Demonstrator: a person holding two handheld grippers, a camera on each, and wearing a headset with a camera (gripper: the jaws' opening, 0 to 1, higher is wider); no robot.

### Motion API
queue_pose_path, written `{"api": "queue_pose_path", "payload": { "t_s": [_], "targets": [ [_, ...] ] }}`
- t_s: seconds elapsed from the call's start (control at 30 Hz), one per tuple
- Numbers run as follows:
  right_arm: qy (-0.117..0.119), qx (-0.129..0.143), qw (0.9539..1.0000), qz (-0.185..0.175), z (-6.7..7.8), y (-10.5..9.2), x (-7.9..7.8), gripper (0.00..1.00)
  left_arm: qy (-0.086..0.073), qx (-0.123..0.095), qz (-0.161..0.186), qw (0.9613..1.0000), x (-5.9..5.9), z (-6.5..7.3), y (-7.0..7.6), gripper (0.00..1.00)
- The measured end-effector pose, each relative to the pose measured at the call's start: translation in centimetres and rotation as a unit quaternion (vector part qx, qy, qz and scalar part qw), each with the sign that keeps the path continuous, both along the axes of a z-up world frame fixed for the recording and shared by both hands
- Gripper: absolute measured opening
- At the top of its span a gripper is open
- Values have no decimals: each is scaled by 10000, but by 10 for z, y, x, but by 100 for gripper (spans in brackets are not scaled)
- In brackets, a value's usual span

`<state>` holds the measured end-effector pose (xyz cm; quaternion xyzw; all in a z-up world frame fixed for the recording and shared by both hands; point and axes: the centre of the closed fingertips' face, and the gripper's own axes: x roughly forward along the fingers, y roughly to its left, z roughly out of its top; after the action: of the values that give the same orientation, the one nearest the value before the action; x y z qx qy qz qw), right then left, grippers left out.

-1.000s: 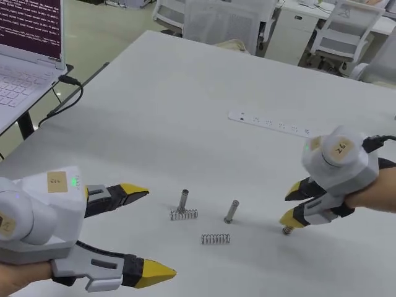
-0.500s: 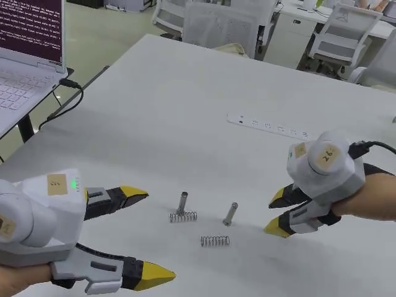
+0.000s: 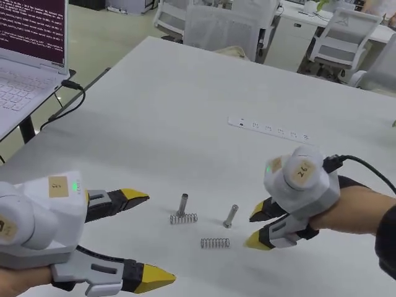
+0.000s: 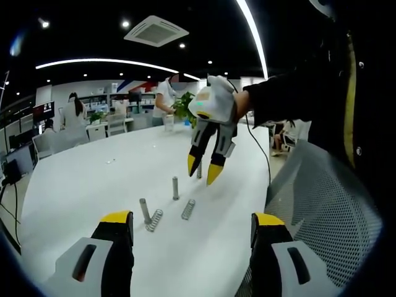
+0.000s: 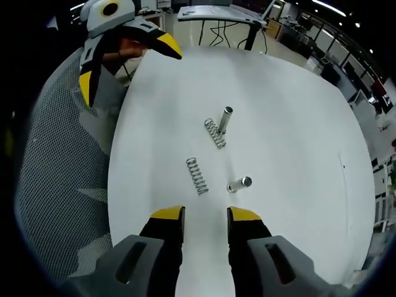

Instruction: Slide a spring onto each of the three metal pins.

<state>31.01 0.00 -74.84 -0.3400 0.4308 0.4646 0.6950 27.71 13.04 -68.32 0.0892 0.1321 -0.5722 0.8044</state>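
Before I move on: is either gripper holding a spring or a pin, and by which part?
Nothing is held. The left gripper is wide open and empty; the right gripper shows bare table between its jaws.

Open office, swivel chairs (image 3: 343, 37), laptop (image 3: 31, 49)

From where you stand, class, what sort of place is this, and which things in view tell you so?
Most likely an open-plan office or lab: office chairs stand behind a long white table, a laptop sits beside it, and overhead there is a ceiling air vent with strip lights.
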Motion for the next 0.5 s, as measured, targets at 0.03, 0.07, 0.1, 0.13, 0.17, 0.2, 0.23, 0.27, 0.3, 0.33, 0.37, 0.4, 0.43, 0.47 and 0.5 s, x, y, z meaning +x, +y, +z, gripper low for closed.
{"api": "queue_pose_path", "payload": {
  "t_s": [0.03, 0.07, 0.1, 0.13, 0.17, 0.2, 0.23, 0.27, 0.3, 0.33, 0.37, 0.4, 0.43, 0.47, 0.5],
  "targets": [
    [16, -2, 10000, 13, -2, 2, -1, 25, -3, -3, 1, 10000, 0, 0, 0, 74],
    [19, -4, 10000, 20, -3, 3, -1, 25, 0, -3, 3, 10000, 0, 0, 0, 74],
    [40, -5, 10000, 33, -6, 6, -1, 25, 1, -1, 3, 10000, 0, 0, 0, 74],
    [49, -4, 10000, 35, -7, 7, -1, 24, 1, -2, 4, 10000, -1, 0, 0, 74],
    [53, -9, 10000, 42, -8, 9, -2, 24, 4, -1, 5, 10000, -1, 0, 0, 74],
    [53, -8, 10000, 51, -9, 11, -2, 24, -1, 0, 7, 10000, 0, 0, 0, 74],
    [56, -7, 10000, 67, -10, 13, -2, 24, -2, 0, 9, 10000, 0, 0, 1, 74],
    [56, -3, 9999, 87, -11, 15, -2, 23, 2, -2, 9, 10000, -1, 0, 1, 74],
    [58, -1, 9999, 100, -13, 17, -2, 23, 1, -6, 11, 10000, -1, 0, 1, 74],
    [61, -5, 9999, 120, -15, 20, -2, 23, 1, -3, 15, 10000, 0, -1, 1, 73],
    [51, -3, 9999, 131, -17, 21, -1, 23, 2, -1, 17, 10000, -1, -1, 1, 73],
    [52, 10, 9999, 131, -19, 23, 0, 22, 3, -4, 19, 10000, -1, -1, 1, 73],
    [52, 22, 9999, 128, -20, 25, 0, 22, 3, -9, 21, 10000, -1, 0, 1, 73],
    [60, 36, 9999, 116, -22, 26, 1, 22, 3, -9, 24, 10000, -1, 0, 1, 73],
    [62, 54, 9999, 101, -25, 28, 1, 21, 6, -5, 29, 10000, -1, -1, 2, 73]
  ]
}}
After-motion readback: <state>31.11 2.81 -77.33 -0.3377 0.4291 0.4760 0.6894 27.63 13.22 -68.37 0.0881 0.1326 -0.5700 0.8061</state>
